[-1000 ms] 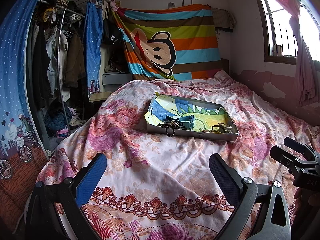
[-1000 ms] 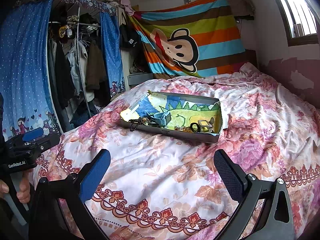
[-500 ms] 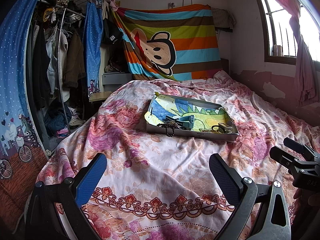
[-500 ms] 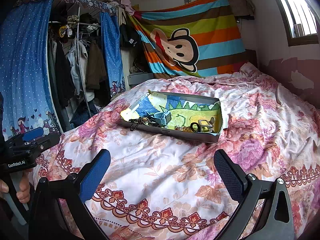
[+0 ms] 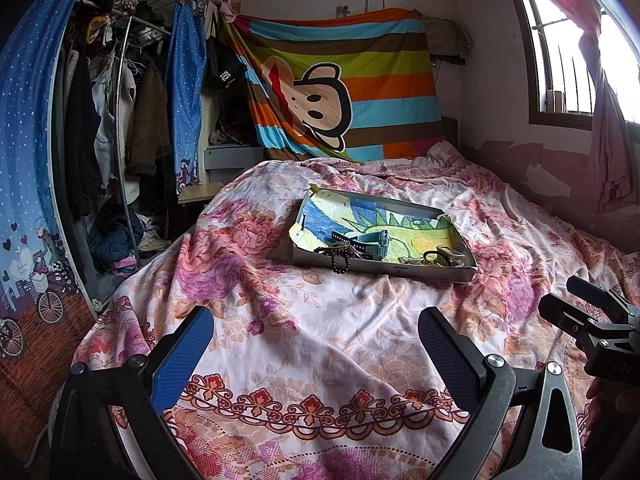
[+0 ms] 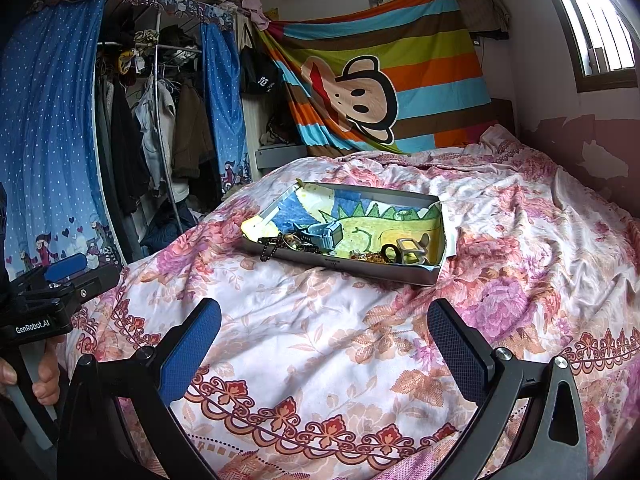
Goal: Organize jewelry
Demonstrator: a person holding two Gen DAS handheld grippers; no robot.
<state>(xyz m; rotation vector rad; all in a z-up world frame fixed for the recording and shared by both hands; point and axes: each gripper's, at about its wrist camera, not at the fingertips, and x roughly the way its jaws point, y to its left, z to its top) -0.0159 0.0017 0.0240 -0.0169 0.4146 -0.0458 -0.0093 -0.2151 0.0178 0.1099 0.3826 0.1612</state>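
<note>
Both hand-held grippers, left point(image 5: 316, 344) and right point(image 6: 324, 336), spread above floral bedspread point(image 5: 328, 332), tray point(image 5: 384, 270) beyond.

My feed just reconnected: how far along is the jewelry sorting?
Nothing looks sorted yet. The shallow grey tray holds a jumble, a black bead string hanging over its edge. Nothing is in hand: the left gripper and right gripper are open and empty, short of the tray. All sorting remains.

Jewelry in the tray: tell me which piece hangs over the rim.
The black bead string: it droops over the tray's front wall onto the bedspread; the blue watch lies inside.
</note>
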